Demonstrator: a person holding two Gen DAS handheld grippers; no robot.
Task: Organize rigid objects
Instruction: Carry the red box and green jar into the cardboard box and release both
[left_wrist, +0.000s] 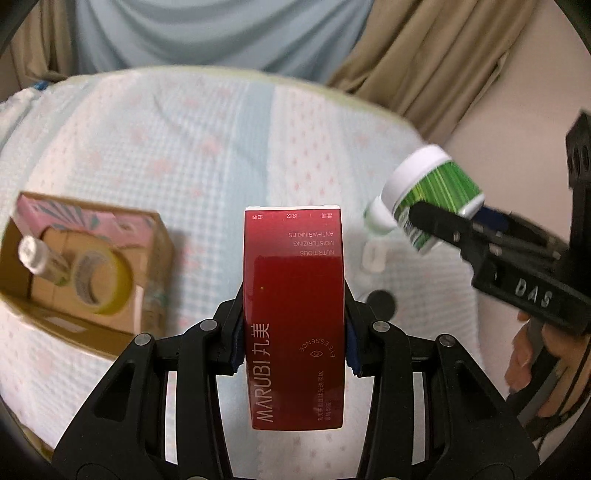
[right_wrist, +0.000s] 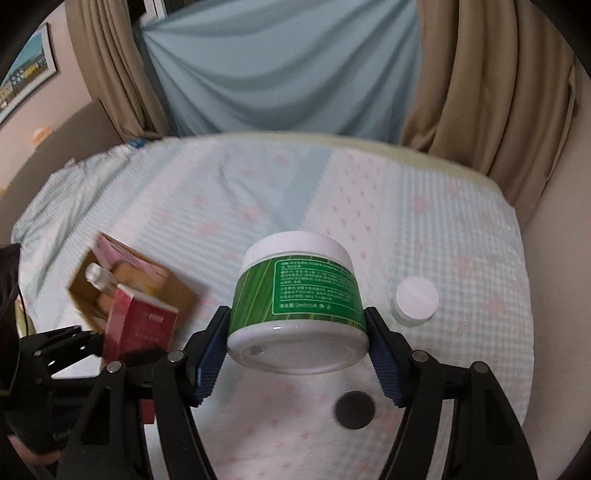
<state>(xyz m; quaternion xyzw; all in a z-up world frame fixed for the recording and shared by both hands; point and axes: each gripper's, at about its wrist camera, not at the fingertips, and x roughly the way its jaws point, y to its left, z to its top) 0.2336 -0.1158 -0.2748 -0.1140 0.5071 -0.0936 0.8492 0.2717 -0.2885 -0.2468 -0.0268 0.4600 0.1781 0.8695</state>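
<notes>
A: What's the biggest thing here, and where does the work stand?

B: A bed (right_wrist: 332, 192) with a pale checked cover carries everything. On its left sits an open cardboard box (left_wrist: 155, 236) that already holds a pink carton (left_wrist: 92, 218), a roll of yellow tape (left_wrist: 101, 278) and a clear bottle (left_wrist: 37, 254). I'd judge both hands are mid-carry.

A: And the grippers?

B: The left hand-held gripper (left_wrist: 295, 347) is clamped on a red MARUBI eye-essence box (left_wrist: 295, 314), held clear of the bed. The right hand-held gripper (right_wrist: 297, 343) squeezes a green-labelled white jar (right_wrist: 299, 299), also aloft.

A: Next?

B: Probably swing left over the box, then lower and release one at a time. A small white-capped jar (right_wrist: 415, 301) and a dark disc (right_wrist: 354, 409) remain on the cover
</notes>
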